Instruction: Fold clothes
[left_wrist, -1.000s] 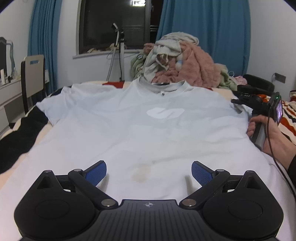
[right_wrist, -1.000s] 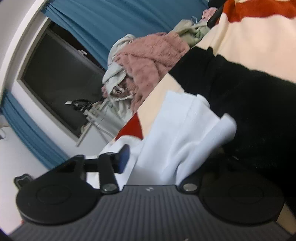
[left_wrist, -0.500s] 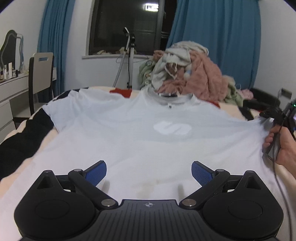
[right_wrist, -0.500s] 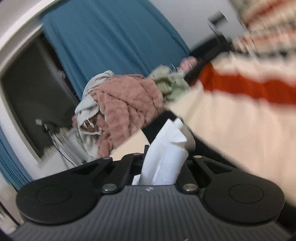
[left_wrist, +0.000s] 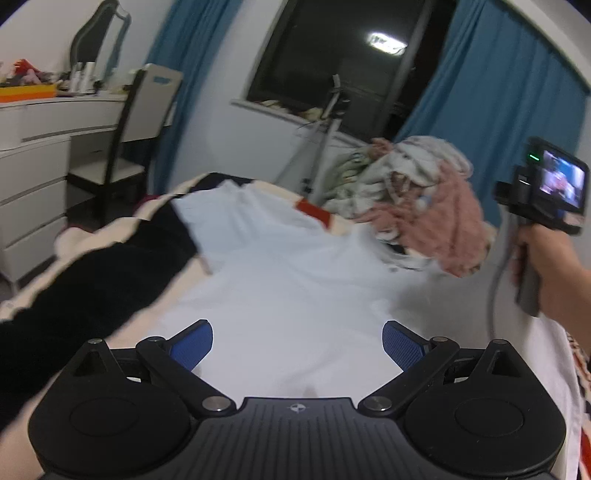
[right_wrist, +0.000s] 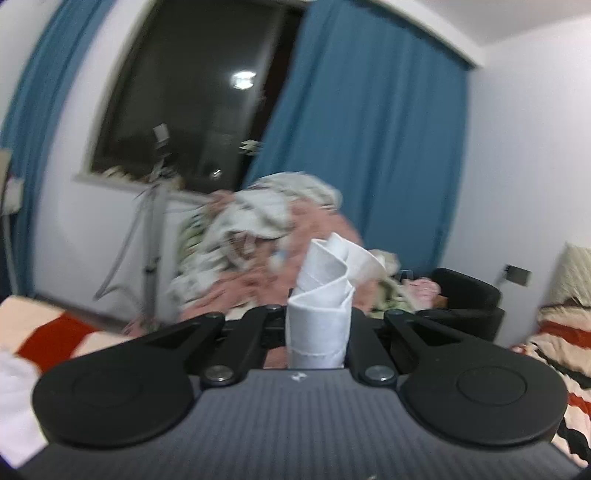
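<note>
Since half a second ago my left view has swung toward the left side of the bed, and my right gripper (right_wrist: 317, 328) has lifted its pinched cloth higher, up in front of the curtain.

Ahead of my left gripper (left_wrist: 297, 345) I see the bed (left_wrist: 92, 291) with a striped cover in cream, black and red. Beyond it are the dark window (left_wrist: 332, 55), blue curtains (left_wrist: 517, 122), a chair (left_wrist: 136, 122) and a white dresser (left_wrist: 33, 166) to the far left. A pile of clothes (left_wrist: 424, 206) lies at the far end of the bed.

The white T-shirt (left_wrist: 295, 288) is spread flat directly ahead of the left fingers, with soft wrinkles. The left fingers are spread wide and hold nothing. The right fingers are pressed together on a bunched fold of the T-shirt, which stands up between them like a rolled cone
</note>
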